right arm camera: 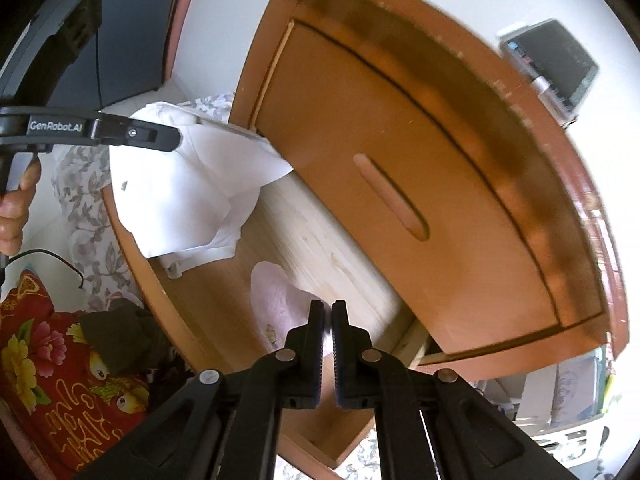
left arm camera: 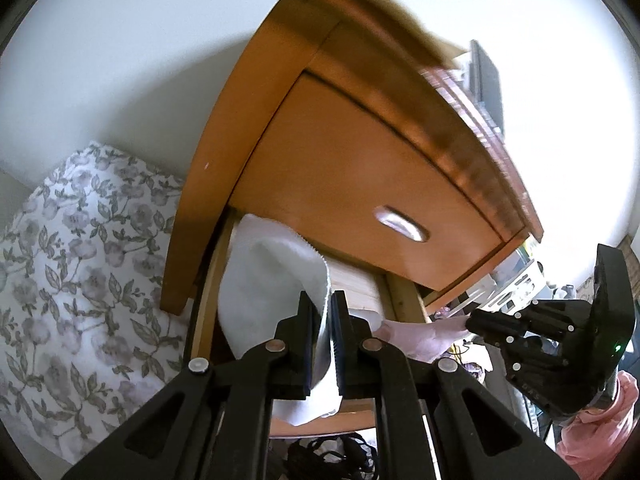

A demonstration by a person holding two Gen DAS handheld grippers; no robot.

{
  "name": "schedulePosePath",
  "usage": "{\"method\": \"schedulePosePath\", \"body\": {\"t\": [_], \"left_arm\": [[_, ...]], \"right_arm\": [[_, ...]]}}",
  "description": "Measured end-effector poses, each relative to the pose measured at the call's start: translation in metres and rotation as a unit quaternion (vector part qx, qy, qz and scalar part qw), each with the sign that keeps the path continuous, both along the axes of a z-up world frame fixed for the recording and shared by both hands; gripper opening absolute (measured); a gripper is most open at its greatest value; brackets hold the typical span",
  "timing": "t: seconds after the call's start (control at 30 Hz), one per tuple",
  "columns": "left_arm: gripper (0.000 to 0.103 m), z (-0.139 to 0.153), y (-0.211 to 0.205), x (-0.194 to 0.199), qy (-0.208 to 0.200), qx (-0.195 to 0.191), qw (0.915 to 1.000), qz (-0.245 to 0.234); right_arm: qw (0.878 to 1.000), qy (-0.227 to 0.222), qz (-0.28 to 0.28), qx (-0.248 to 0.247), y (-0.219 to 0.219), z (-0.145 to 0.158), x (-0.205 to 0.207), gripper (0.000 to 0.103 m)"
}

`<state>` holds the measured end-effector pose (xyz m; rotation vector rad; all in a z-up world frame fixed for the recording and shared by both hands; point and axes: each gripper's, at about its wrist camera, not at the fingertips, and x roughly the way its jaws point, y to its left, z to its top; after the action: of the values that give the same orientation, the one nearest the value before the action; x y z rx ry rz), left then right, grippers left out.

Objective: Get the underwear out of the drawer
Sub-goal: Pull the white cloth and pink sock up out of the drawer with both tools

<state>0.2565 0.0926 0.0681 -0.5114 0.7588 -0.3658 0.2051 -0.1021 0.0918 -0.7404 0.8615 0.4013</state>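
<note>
Both grippers are clamped on cloth right over the open drawer [right arm camera: 224, 280], the lower one of the wooden nightstand [left arm camera: 360, 152]. The left gripper [left arm camera: 325, 344] is pinched tight on a white garment [left arm camera: 272, 280], which hangs in a big soft fold above the drawer's left end, most of it already clear of the drawer floor. The right gripper [right arm camera: 327, 344] is closed on a pale pink piece [right arm camera: 280, 300], probably the underwear, bunched just above the drawer's bare wood bottom near its front edge. In the left wrist view you can see that same pink cloth [left arm camera: 420, 336] stretched out from the right gripper's tip at the drawer's right side.

Handling-wise this stuff looks super light and floppy, zero stiffness, so it'll drape and swing wherever it's pulled. I'd guess the main risk is a trailing edge snagging on the drawer's front or side rail. A pinch on a bunched fold holds better than a single thin layer, which could slip out. The floral bedding [left arm camera: 80, 280] sits left of the drawer.
</note>
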Motion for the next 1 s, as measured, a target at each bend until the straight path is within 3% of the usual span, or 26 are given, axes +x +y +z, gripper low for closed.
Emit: {"method": "schedulePosePath", "body": {"t": [0.6,1.0], "left_arm": [[0.006,0.093,-0.012,-0.055,-0.085,0.030,0.9960,0.000],[0.002,0.130,-0.022,-0.103,-0.118,0.031,0.9924,-0.014]], "right_arm": [[0.997,-0.072,-0.001,0.032,-0.018,0.052,-0.056,0.004],[0.994,-0.101,-0.012,0.034,-0.029,0.088,-0.108,0.004]]}}
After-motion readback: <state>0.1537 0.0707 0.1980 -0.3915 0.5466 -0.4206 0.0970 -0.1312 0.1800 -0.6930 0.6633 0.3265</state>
